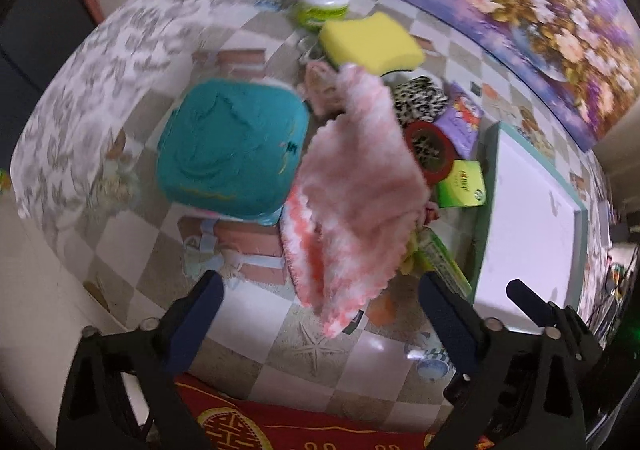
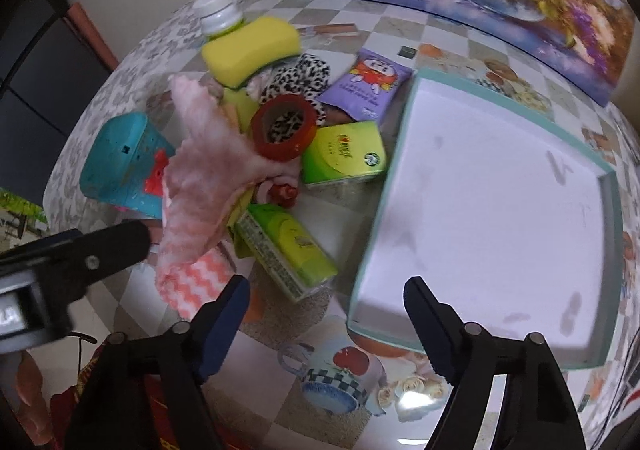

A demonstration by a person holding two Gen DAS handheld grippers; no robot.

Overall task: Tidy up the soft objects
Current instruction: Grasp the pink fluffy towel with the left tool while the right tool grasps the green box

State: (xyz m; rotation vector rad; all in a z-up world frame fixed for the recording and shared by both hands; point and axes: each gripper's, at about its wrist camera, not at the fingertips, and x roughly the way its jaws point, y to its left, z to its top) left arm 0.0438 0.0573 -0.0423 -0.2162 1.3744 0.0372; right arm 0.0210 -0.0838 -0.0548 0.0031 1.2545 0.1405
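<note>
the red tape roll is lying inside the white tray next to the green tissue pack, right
Not quite. The red tape roll is beside the green tissue pack, but it lies in the pile on the table, outside the white tray. The right wrist view shows this.

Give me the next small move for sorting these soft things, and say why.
Probably lower the left gripper onto the pink cloth. Both grippers are open and empty, the cloth lies loose on top of the pile just ahead of the left fingers, and the white tray beside it holds nothing.
</note>
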